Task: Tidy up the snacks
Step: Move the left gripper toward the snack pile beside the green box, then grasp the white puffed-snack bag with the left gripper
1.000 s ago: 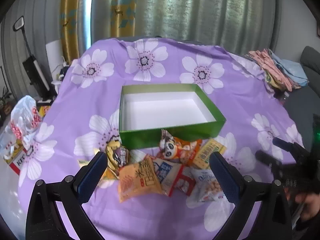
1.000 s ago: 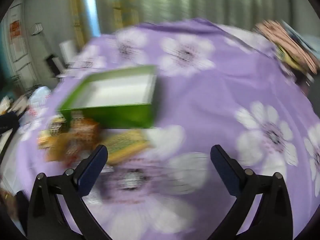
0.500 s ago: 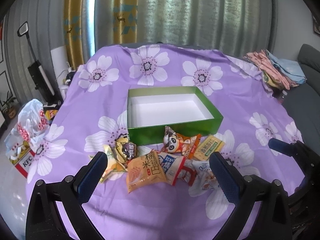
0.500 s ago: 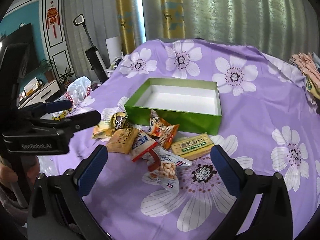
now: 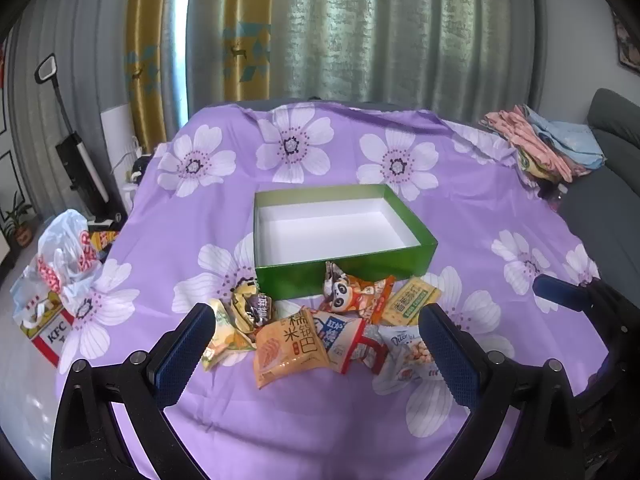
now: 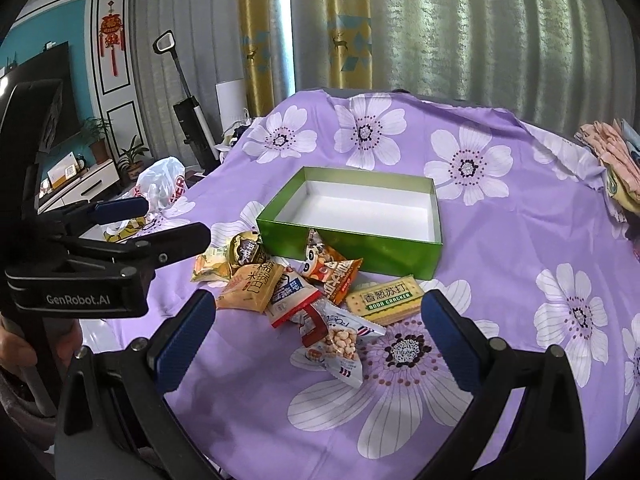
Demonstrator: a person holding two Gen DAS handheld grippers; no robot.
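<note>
Green card box [image 5: 344,280], white inside, nothing in it; sits mid-worktop on the purple flowered cloth [image 5: 192,240]. Snack packets heaped just in front of its near wall, none in yet.

Left hand-held gripper [image 5: 320,350]: jaws spread wide, holding nothing, hanging over the near edge of the heap. Right hand-held gripper [image 6: 316,338]: same, wide and empty, off to the right of the pile.

Risks, as I judge them:
- Packets overlap. The orange rice-cracker packet [image 5: 288,348] lies on the blue-white packet [image 5: 340,334]; closing on one may drag its neighbour.
- Puffy foil skins look slippery; a shallow pinch could squirt a bag out.
- Panda packet [image 5: 356,292] leans against the box wall; a reach for it may shove the light box back across the cloth.
- Cloth is loose and wrinkled; pads coming in low could snag it.
- Both tools aim at one small heap, so a clash is possible.

View differences: right wrist view reads the soda cracker pack [image 6: 384,300] label plainly and shows the peanut bag [image 6: 340,344] whole, plus the left tool from the side. Left wrist view half hides that bag behind its own finger, but shows the KFC bag [image 5: 52,320] on the floor.
</note>
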